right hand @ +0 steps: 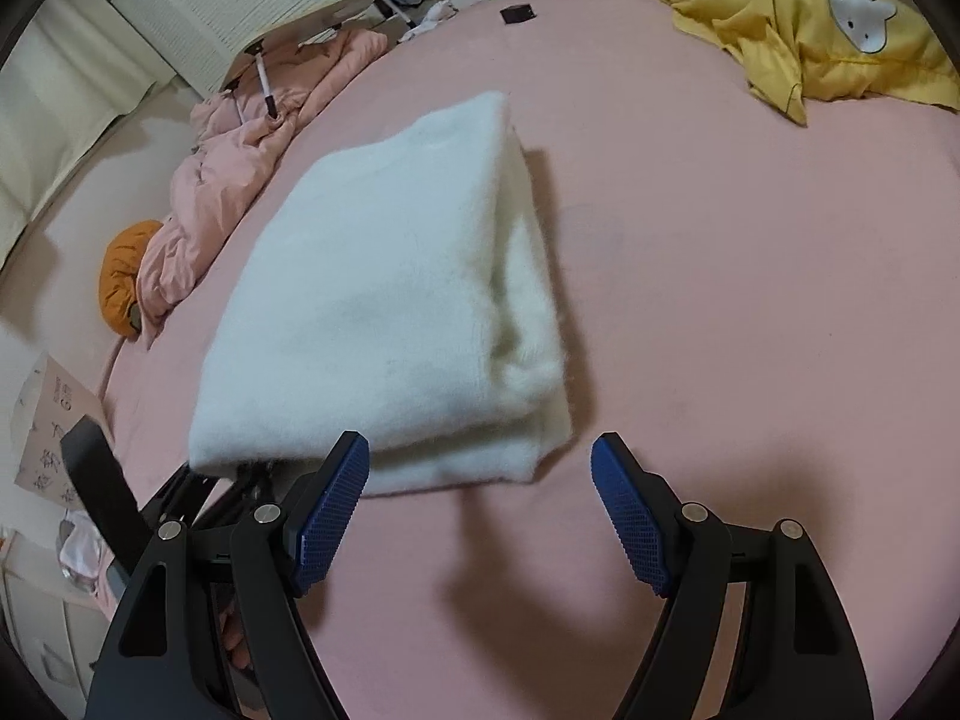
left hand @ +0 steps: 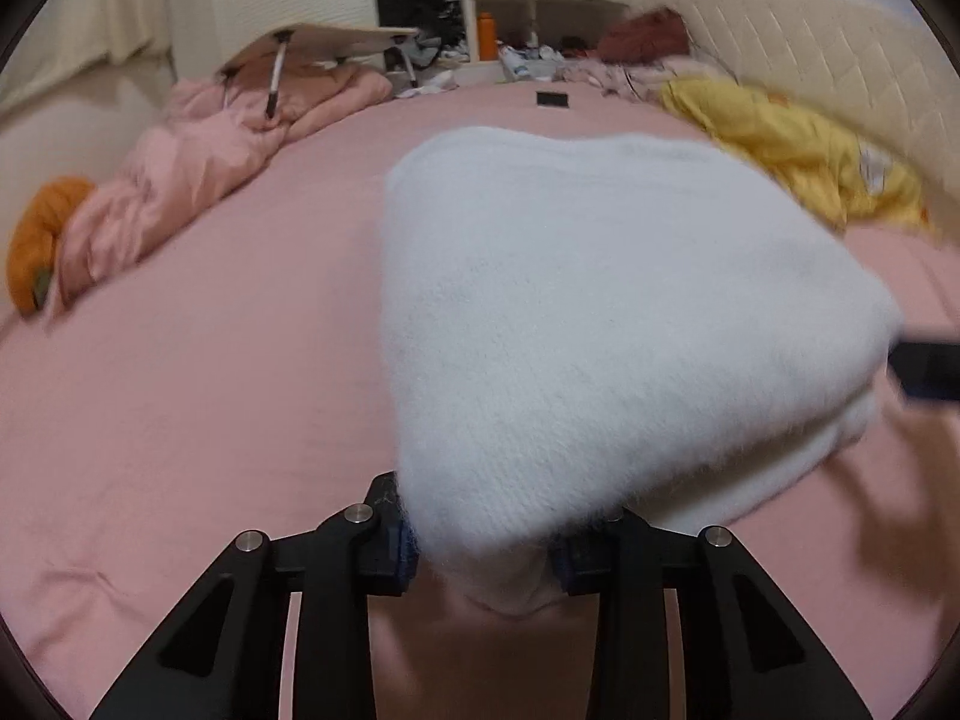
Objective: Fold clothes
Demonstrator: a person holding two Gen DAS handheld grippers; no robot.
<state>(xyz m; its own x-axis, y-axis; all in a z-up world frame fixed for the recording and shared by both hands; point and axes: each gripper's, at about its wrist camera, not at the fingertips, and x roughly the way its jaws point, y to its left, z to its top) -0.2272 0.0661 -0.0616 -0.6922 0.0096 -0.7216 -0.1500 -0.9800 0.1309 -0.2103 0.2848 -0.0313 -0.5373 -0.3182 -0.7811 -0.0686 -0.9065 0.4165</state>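
A fluffy white garment (left hand: 600, 312), folded into a thick rectangle, lies on the pink bed sheet (left hand: 210, 390). My left gripper (left hand: 486, 546) is shut on its near corner and lifts that corner a little. In the right wrist view the white garment (right hand: 372, 300) sits centre left. My right gripper (right hand: 480, 510) is open and empty, just in front of the garment's near right edge. The left gripper (right hand: 198, 480) shows under the garment's near left corner.
A crumpled pink duvet (left hand: 198, 168) with a small folding lap table (left hand: 324, 42) on it lies at the far left, next to an orange cushion (left hand: 42, 240). A yellow pillow (right hand: 810, 18) lies at the far right. A small black object (right hand: 517, 14) rests on the sheet beyond.
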